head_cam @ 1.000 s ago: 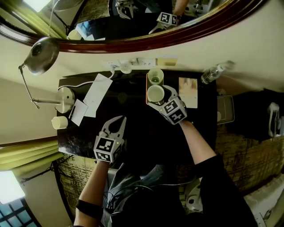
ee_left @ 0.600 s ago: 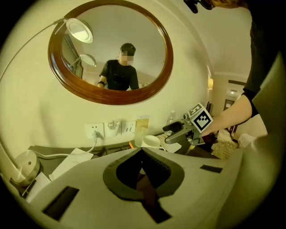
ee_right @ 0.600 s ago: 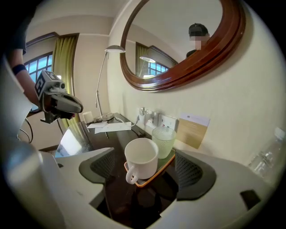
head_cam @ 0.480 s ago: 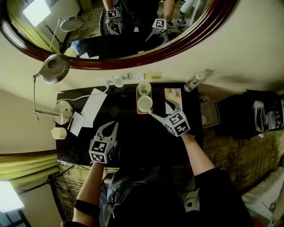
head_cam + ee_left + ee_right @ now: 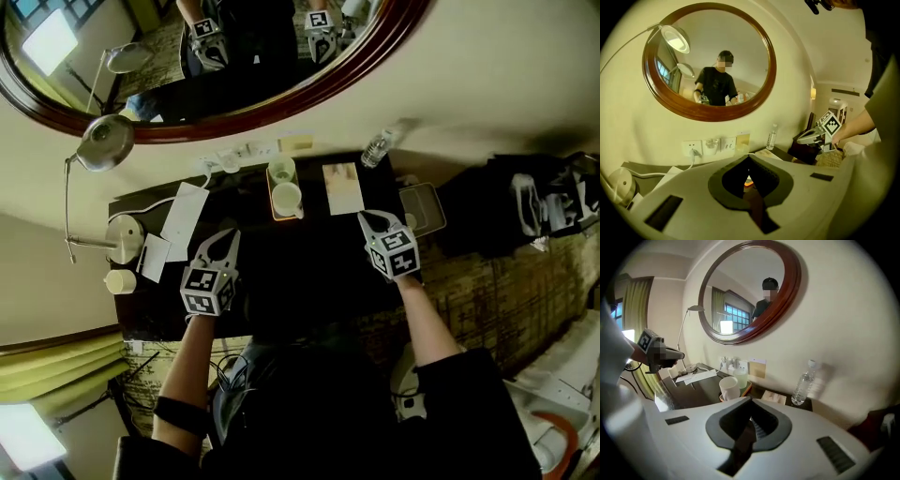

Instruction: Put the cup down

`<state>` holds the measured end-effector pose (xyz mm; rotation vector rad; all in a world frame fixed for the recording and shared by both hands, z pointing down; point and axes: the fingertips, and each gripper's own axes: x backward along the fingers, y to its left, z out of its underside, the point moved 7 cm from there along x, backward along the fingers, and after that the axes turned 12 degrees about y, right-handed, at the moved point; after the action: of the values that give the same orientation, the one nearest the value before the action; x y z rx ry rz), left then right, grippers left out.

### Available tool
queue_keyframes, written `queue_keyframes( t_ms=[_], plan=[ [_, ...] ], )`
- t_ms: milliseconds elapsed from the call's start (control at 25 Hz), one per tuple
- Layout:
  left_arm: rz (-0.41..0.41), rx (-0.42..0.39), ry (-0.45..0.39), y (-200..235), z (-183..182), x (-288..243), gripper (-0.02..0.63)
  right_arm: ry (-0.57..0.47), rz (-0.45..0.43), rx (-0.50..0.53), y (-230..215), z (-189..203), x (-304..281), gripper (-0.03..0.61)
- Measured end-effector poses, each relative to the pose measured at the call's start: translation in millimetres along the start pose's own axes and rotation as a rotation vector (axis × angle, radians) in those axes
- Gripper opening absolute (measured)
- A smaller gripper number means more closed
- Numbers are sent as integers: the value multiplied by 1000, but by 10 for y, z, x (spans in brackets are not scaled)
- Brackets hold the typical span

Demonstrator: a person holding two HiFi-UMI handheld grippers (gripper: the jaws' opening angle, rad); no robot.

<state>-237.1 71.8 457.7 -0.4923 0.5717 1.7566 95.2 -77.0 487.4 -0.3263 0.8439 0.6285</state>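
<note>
One broad oval mirror with a dark red-brown wooden frame (image 5: 253, 66) hangs on the cream wall above a black-topped desk (image 5: 300, 272), and it reflects the person with both tools. At the desk's left end stands a silver desk lamp (image 5: 105, 141) with a round head on a thin stem. The left gripper (image 5: 228, 236) hovers over the left half of the desk, its jaws pressed together on nothing. The right gripper (image 5: 366, 218) hangs over the desk's right edge, well apart from the tray. Its jaws have just been closing and now meet with nothing between them. White paper sheets (image 5: 185, 208) lie near the lamp's base. A pale rectangular booklet (image 5: 342, 187) lies flat between the tray and the right gripper. An orange rectangular tray (image 5: 273, 214) sits at the back middle of the desk, near the white wall sockets (image 5: 239, 155). A clear plastic water bottle (image 5: 378, 147) stands upright at the back right corner. On the tray's near end stands the white cylindrical cup (image 5: 287, 199), upright, its long axis vertical and its open mouth facing up, free of both tools. Just behind it on the tray, toward the wall, stands a pale green cup (image 5: 281, 172), also upright. A small cream pot (image 5: 120, 281) sits at the desk's left edge.
</note>
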Motion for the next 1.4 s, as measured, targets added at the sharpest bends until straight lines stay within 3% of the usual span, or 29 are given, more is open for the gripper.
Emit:
queue_keyframes(
  t_ms=[400, 600, 1080, 1400],
  plan=[
    [50, -13, -9, -97, -50, 11, 5, 11, 18, -63, 82, 269, 422, 0],
    [40, 14, 2, -101, 50, 54, 5, -19, 26, -98, 58, 423, 443, 0],
    [40, -33, 10, -180, 39, 171, 5, -75, 0, -158, 44, 501, 500, 0],
    [60, 39, -5, -186, 183, 163, 5, -78, -10, -164, 64, 558, 527, 0]
  ],
)
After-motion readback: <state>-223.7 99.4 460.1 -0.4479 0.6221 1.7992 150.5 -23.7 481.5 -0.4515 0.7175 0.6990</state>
